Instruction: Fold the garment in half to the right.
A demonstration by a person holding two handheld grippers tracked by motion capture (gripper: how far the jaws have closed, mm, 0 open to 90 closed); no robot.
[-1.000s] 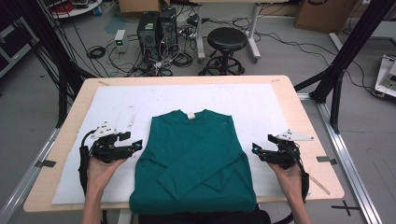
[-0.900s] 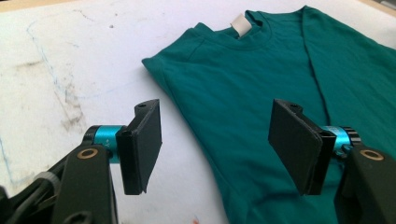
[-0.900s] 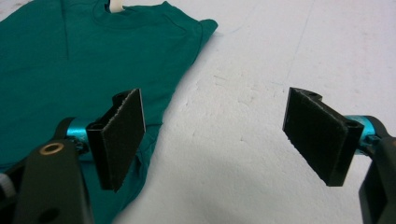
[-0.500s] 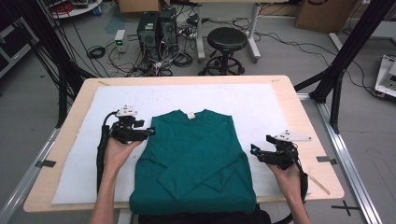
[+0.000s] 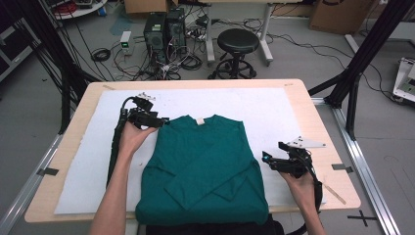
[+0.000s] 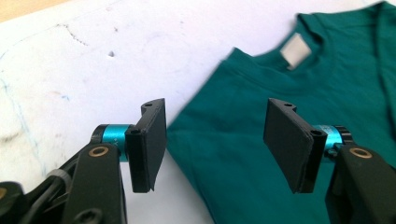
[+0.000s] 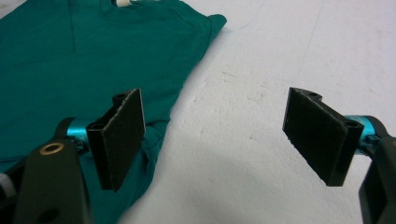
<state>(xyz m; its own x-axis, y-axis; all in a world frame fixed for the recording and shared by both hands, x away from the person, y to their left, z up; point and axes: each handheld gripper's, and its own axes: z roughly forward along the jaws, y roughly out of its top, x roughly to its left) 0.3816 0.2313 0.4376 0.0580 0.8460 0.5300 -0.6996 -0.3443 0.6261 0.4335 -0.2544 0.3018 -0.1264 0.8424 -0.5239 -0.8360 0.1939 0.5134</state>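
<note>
Green shirt (image 5: 203,166) — neck label (image 6: 295,50) sharp past left gripper (image 6: 215,140), jaws apart, closing, empty.

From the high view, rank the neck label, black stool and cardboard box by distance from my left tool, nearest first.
From the left tool:
1. Neck label, just right of it on the green shirt.
2. Black stool, on the floor beyond the table.
3. Cardboard box, far top right.
</note>
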